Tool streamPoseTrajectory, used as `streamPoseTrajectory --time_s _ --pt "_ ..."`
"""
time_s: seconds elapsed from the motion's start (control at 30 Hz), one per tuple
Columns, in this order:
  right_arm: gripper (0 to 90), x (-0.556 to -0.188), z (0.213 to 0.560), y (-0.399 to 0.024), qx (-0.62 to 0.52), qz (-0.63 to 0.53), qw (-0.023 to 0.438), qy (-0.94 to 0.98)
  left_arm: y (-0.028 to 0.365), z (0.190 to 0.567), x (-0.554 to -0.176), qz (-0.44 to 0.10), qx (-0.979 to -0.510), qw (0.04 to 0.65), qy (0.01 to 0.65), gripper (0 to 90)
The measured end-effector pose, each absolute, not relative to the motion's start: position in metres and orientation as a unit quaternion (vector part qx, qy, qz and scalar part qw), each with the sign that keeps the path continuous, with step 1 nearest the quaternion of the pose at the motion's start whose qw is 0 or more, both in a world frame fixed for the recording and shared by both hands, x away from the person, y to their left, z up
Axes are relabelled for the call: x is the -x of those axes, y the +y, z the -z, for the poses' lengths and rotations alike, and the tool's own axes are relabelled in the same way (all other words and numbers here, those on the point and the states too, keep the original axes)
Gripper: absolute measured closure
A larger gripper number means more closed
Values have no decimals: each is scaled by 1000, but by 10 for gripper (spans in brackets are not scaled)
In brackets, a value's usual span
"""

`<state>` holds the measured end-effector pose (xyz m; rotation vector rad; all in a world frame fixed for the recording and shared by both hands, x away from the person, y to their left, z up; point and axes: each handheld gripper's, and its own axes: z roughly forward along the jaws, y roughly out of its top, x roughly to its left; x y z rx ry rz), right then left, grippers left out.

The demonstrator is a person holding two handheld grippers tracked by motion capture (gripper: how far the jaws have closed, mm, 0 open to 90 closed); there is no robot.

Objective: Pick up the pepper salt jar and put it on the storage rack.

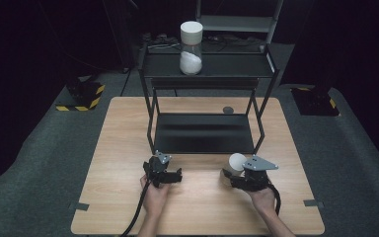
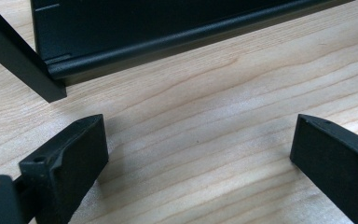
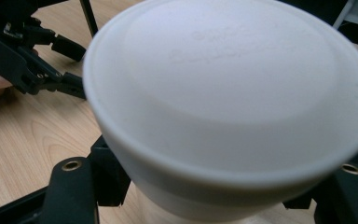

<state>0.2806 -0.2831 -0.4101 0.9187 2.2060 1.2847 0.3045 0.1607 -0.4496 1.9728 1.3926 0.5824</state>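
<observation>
On the wooden table (image 1: 128,148), in front of the black shelf rack (image 1: 205,133), the right gripper (image 1: 233,178) is clamped on a white-lidded jar (image 3: 228,107), so grasping looks done; placing it remains, I think. The left gripper (image 2: 198,154) stands open and empty

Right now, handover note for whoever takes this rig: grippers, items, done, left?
Left gripper: open, nothing between the jaws, low over the table in front of the black rack.
Right gripper: shut on the white-lidded jar, at the table's front right.
Second jar: upright on the rack's top shelf, white contents.
Done: jar gripped.
Left, probably: carry it to the rack; the lower shelf is bare.
</observation>
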Motion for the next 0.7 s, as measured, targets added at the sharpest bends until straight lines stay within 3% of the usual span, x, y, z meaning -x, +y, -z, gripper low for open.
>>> streamPoseTrajectory --time_s 0.7 --pt "338 -297 370 -294 -332 -459 201 799 161 450 -304 -222 -752 323 531 41"
